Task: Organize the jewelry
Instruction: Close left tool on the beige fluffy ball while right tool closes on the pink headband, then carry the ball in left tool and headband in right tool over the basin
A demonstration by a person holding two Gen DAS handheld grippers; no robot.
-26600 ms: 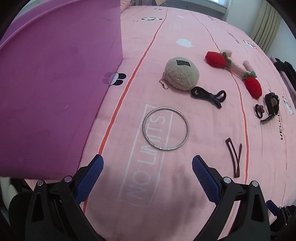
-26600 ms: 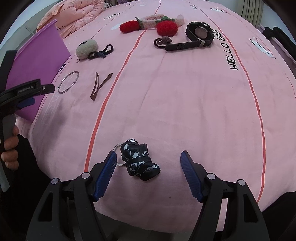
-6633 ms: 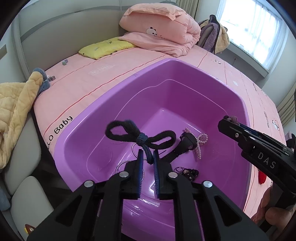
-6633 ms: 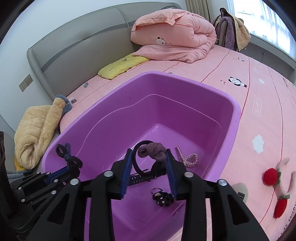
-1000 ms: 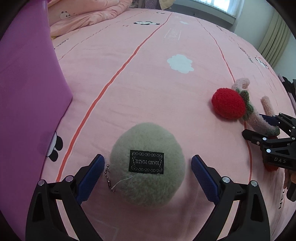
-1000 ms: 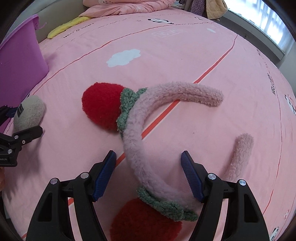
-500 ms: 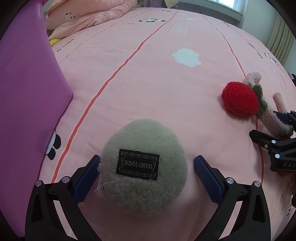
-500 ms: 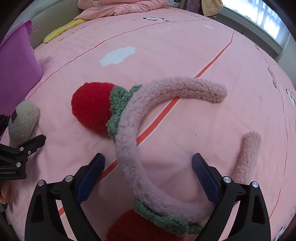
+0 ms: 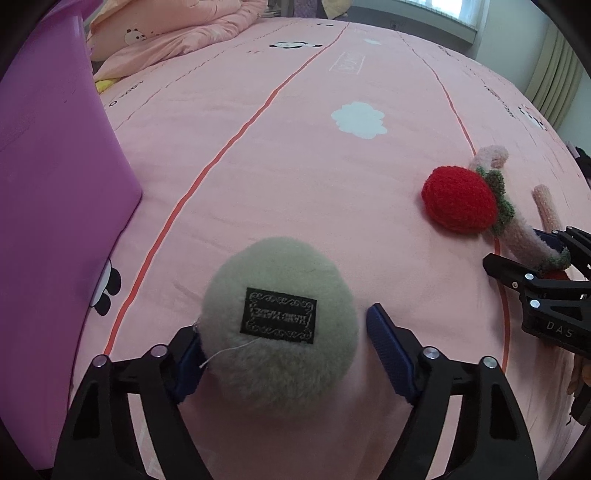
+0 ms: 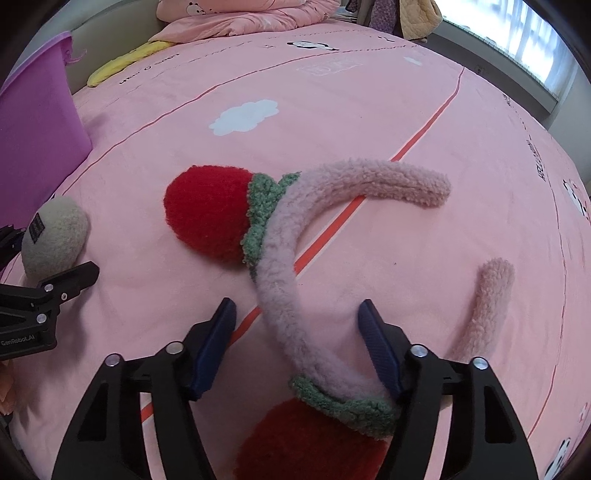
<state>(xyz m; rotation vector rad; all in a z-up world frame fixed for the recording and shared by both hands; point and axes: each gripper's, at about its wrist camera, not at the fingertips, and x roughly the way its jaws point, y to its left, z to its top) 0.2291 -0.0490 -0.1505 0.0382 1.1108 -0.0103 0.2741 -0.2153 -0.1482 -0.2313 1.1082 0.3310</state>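
Observation:
A beige fluffy pouf charm with a black label lies on the pink bedsheet. My left gripper straddles it and its jaws are closing; the left pad is in the fluff, the right pad still stands a sliver off. A pink fleece headband with red strawberries lies to the right. My right gripper straddles its band, jaws closing, pads clear of it. The right wrist view also has the pouf at far left, while the left wrist view has the headband at right.
The purple basin stands close on the left, its wall beside the pouf. A folded pink duvet and a yellow pillow lie at the head of the bed. Curtains and a window are at the far right.
Both pairs of jaws have narrowed from wide open: the left around the pouf, the right around the headband's band. Neither hand has shifted noticeably.

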